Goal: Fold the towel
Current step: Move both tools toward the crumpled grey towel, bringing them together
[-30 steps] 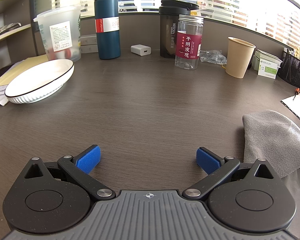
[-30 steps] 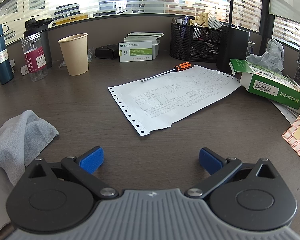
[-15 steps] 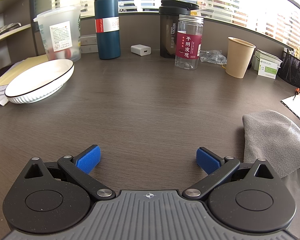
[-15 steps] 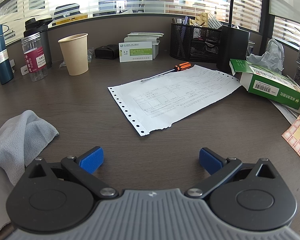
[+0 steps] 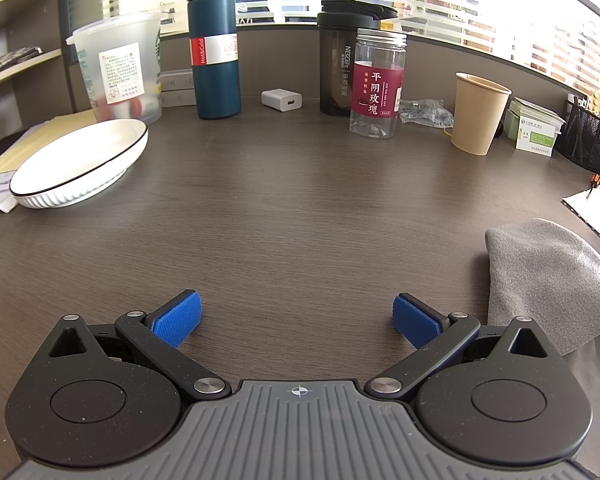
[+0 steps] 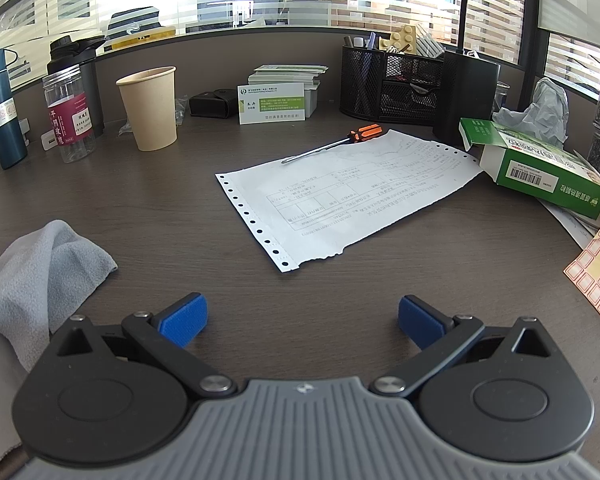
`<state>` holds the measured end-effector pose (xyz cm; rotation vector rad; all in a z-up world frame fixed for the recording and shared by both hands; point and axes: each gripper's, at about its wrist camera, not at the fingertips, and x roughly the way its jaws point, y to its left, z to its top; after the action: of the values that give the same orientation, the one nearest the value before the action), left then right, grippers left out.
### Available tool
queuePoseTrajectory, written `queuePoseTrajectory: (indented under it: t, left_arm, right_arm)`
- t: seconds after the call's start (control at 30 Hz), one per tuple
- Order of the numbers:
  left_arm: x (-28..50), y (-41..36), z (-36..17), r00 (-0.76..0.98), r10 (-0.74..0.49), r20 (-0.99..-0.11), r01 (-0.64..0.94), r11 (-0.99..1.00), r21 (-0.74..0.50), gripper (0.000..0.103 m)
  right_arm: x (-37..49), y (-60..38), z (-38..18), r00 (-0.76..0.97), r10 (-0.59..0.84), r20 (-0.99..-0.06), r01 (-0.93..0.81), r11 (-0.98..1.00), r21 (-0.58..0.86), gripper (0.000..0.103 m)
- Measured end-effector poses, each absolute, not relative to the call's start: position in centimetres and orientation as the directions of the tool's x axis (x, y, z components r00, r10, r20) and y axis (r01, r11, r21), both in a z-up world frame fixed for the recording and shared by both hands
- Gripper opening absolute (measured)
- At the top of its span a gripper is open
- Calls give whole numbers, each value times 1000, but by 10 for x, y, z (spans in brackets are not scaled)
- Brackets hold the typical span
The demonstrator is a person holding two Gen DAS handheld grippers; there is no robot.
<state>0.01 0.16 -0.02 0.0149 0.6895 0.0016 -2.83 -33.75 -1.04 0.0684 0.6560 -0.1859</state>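
Two handheld grippers with black linkages and blue ribbed pads rest low over a dark brown wood-grain desk point(image 5: 300, 200). The left gripper point(image 5: 297, 316) has its fingers spread wide apart with only bare desk between them. The right gripper point(image 6: 303, 318) is likewise spread wide and grasps nothing. The crumpled grey fleece towel point(image 5: 548, 284) lies bunched on the desk between the two grippers: in the left wrist view it sits at about four o'clock, just beside the right-hand finger linkage; in the right wrist view the same towel point(image 6: 40, 276) sits at about eight o'clock, beside the left-hand linkage. Neither set of pads touches it. In the left view, a white shallow bowl with a thin black rim point(image 5: 80, 162) lies at ten o'clock, a tall dark teal thermos flask point(image 5: 214, 40) stands at eleven, and a clear plastic jar with a maroon label point(image 5: 376, 86) stands near one. In the right view, a white perforated printed sheet point(image 6: 340, 196) lies at twelve o'clock with an orange-handled screwdriver point(image 6: 336, 144) at its far edge, and a tan paper cup point(image 6: 150, 108) stands at eleven.
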Motion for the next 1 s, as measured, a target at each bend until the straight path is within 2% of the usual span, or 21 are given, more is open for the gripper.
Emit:
queuePoseTrajectory:
  t: [0.4, 0.53, 0.63, 0.77, 0.87, 0.97, 1.0]
  left_arm:
    - [-3, 3, 1, 780, -5, -625, 7, 1000, 0, 103]
    - [-16, 7, 9, 834, -30, -551, 21, 1000, -23, 103]
    - [-30, 1, 14, 871, -28, -491, 43, 999, 19, 103]
    - [-50, -11, 18, 906, -58, -420, 95, 993, 69, 103]
    - [-64, -20, 20, 914, -84, -398, 124, 989, 76, 103]
    - [-74, -26, 21, 909, -132, -396, 162, 986, 43, 102]
    - [-77, -27, 21, 906, -148, -397, 174, 984, 32, 101]
  right_arm:
    - [-28, -335, -10, 781, -128, -611, 164, 987, 3, 103]
    - [-34, -332, -6, 811, -120, -572, 142, 990, -6, 103]
    - [-48, -331, 0, 859, -139, -492, 152, 988, -15, 103]
    - [-63, -323, 7, 889, -108, -445, 113, 993, -16, 103]
    - [-76, -315, 13, 908, -67, -414, 69, 998, -9, 103]
    - [-90, -298, 18, 920, -1, -393, -9, 1000, -22, 97]
    - [-93, -292, 19, 917, 20, -398, -35, 999, -30, 90]
